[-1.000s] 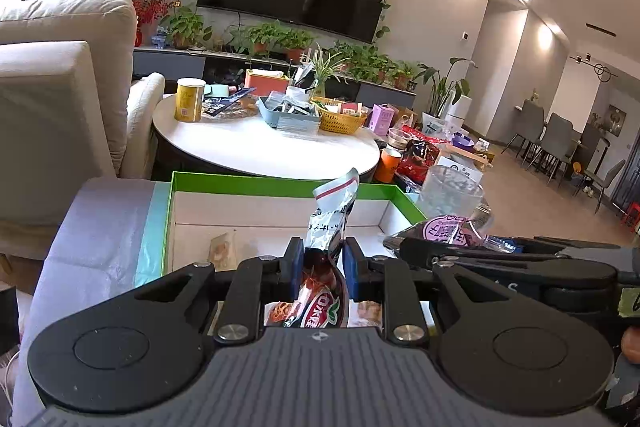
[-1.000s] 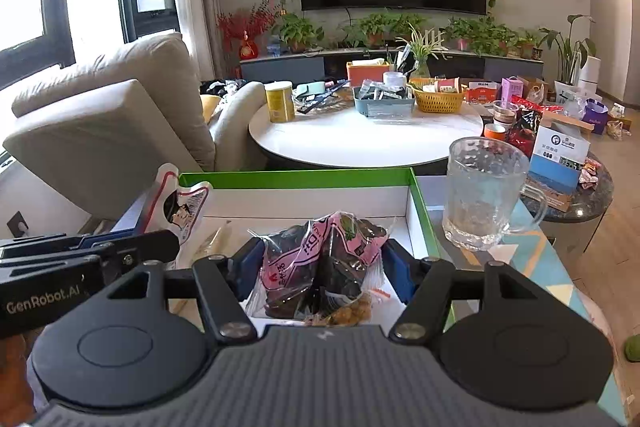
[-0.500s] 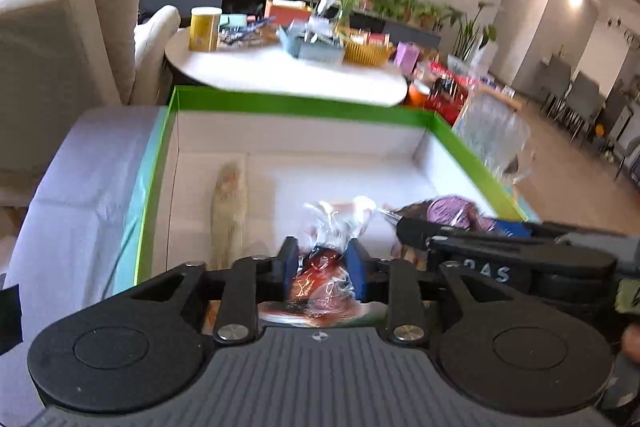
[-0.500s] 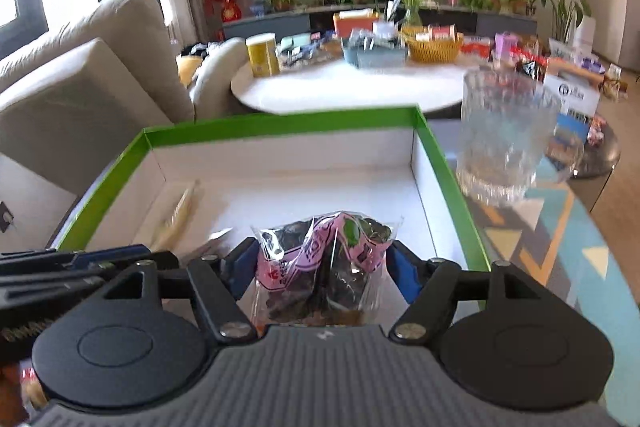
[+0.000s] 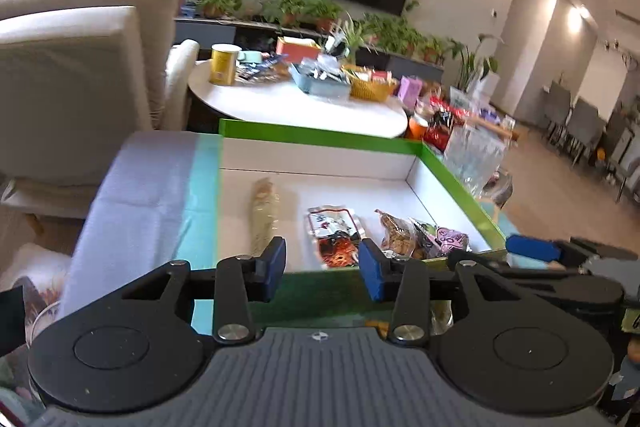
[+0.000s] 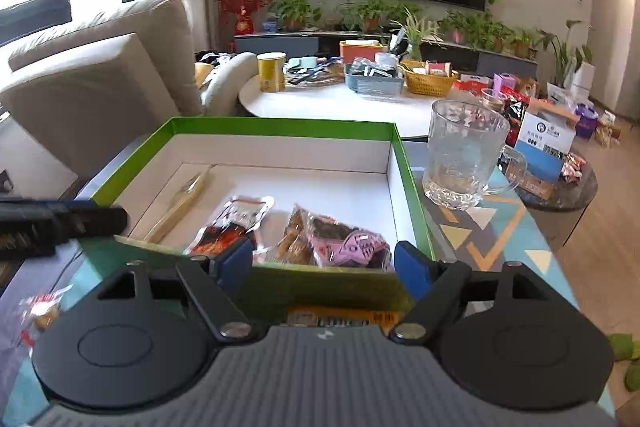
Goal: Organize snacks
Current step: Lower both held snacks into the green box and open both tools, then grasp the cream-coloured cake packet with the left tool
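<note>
A white box with a green rim [image 5: 320, 137] [image 6: 280, 127] lies ahead of both grippers. Inside it rest a long beige snack [image 5: 264, 211] [image 6: 180, 203], a red-and-silver pack [image 5: 334, 235] [image 6: 232, 223], a brown pack [image 5: 394, 231] and a pink-and-black pack [image 5: 440, 239] [image 6: 348, 245]. My left gripper [image 5: 323, 265] hovers just in front of the near wall of the box, its jaws opening with nothing between them. My right gripper [image 6: 324, 263] is open beside it, also in front of the near wall, and holds nothing.
A clear glass mug [image 6: 464, 155] stands just right of the box on the patterned cloth. A small wrapped snack [image 6: 40, 307] lies at near left. An orange pack [image 6: 340, 317] lies under the right gripper. A cluttered round white table [image 6: 340, 103] and a beige sofa [image 6: 100, 79] lie beyond.
The left gripper let go of the red pack and the right gripper let go of the pink pack. Both packs now lie in the box, and both grippers have drawn back over its near wall.
</note>
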Motion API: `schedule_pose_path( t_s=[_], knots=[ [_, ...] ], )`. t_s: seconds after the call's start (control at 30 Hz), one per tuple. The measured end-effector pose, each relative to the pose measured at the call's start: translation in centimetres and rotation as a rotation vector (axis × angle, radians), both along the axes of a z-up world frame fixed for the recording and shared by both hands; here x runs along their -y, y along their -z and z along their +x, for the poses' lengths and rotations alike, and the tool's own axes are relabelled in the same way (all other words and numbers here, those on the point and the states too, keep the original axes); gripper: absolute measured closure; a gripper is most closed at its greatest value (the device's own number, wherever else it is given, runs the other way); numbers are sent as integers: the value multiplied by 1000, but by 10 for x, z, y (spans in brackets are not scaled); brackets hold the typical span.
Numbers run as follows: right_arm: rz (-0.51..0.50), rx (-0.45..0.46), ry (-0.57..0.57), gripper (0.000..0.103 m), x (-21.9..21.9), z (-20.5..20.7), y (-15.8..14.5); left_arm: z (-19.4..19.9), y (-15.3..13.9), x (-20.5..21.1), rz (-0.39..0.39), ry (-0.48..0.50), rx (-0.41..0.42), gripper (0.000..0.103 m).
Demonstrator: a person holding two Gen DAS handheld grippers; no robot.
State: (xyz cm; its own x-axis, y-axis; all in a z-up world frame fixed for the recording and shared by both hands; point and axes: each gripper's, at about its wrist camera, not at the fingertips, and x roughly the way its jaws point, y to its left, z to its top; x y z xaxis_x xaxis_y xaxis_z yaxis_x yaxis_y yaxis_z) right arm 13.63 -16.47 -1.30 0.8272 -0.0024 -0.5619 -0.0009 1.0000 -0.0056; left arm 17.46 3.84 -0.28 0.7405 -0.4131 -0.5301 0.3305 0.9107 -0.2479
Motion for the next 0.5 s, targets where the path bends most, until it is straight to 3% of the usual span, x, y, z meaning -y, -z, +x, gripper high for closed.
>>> schedule_pose_path(
  t_s=[0.23, 0.5],
  knots=[
    [-7, 21, -43, 58, -2, -29, -7, -35, -3, -50, 35, -105, 25, 58],
    [-20, 10, -80, 58, -12, -52, -5, -48, 22, -72, 39, -147, -79, 57]
  ],
)
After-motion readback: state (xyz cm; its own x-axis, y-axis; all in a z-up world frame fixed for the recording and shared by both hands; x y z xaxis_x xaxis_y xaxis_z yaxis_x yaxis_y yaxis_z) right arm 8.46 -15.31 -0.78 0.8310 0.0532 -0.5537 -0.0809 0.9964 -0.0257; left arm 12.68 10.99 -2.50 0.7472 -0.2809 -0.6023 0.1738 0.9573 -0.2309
